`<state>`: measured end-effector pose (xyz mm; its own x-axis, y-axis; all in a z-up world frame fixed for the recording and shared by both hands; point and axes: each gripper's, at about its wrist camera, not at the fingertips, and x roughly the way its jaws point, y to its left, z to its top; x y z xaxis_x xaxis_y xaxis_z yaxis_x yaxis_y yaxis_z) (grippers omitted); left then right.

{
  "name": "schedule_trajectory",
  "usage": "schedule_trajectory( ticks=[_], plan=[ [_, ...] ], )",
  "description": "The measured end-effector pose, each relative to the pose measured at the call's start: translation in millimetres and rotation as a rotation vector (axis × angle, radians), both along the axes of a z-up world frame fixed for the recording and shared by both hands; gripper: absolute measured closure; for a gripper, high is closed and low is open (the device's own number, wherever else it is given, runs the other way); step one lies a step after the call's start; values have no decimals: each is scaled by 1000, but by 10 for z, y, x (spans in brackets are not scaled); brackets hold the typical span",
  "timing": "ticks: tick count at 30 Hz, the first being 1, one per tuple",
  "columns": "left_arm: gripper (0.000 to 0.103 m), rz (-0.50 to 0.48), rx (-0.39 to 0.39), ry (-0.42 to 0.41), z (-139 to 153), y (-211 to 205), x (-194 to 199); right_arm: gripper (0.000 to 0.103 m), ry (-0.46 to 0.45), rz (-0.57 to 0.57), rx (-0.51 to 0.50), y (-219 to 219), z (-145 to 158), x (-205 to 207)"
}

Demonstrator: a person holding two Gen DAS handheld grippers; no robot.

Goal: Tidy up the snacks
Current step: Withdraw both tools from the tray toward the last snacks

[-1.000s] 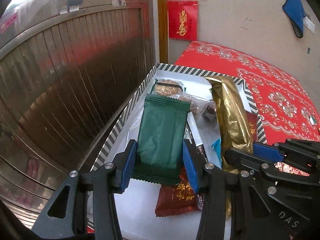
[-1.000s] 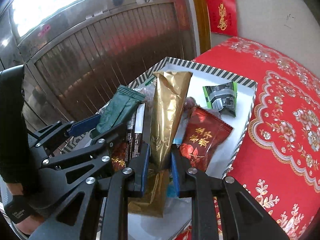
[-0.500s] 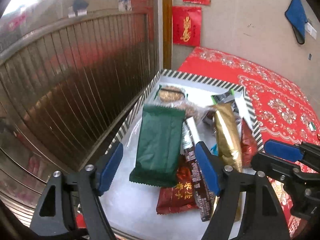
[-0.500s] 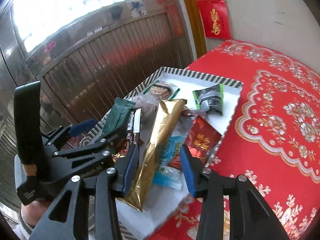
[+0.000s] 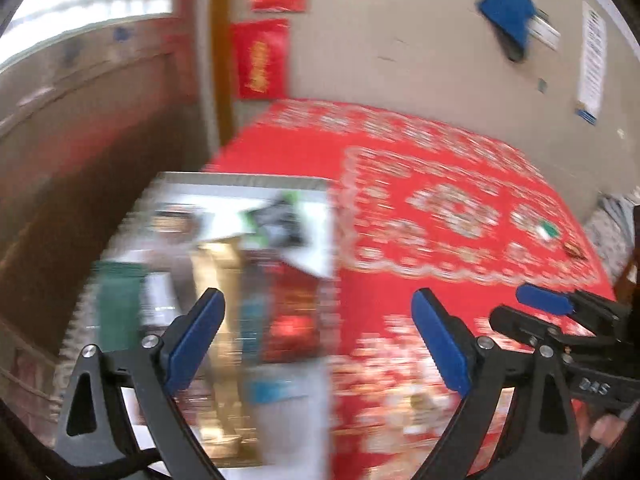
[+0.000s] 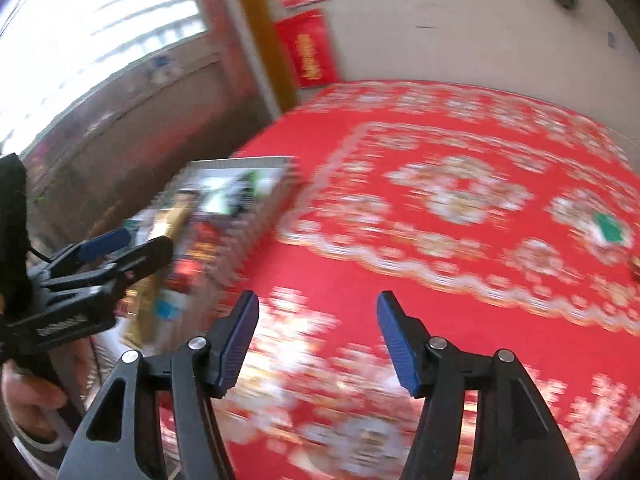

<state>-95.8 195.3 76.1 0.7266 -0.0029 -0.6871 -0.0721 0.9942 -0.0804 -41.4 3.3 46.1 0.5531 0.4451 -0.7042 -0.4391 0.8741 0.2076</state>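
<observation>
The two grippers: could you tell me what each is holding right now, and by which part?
Nothing: the left gripper and right gripper have just been opening and stand empty.

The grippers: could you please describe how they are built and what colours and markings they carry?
Both the left gripper and the right gripper have black angular link arms with silver rivets and blue ribbed pads. White lettering marks each body. A black strap runs beside the left one.

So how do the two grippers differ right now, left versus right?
The left gripper has its jaws spread wider than the right gripper. The left one sits over the edge of the snack tray, while the right one is over bare red tablecloth, away from the tray. Shared: both have just been opening, hold nothing, and have blue pads.
</observation>
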Motion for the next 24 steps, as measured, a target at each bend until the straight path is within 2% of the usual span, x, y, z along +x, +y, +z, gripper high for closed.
schedule_trajectory(
  ticks=[3,7,15,20,24],
  plan=[
    [9,-85,-12,20,-22,-404,173,41,15,-81,-18,-421,-29,89],
    [9,-179,18,26,-24,-955,380,40,23,-189,-46,-999,-29,187],
    [9,-412,1,84,-99,-2039,947,37,81,-374,-18,-2133,-24,354],
    [9,-583,57,146,-243,-2766,1430,37,138,-447,52,-2630,-97,409],
    [9,-653,83,145,-309,-3168,1752,36,167,-490,124,-2837,-136,488]
  ],
)
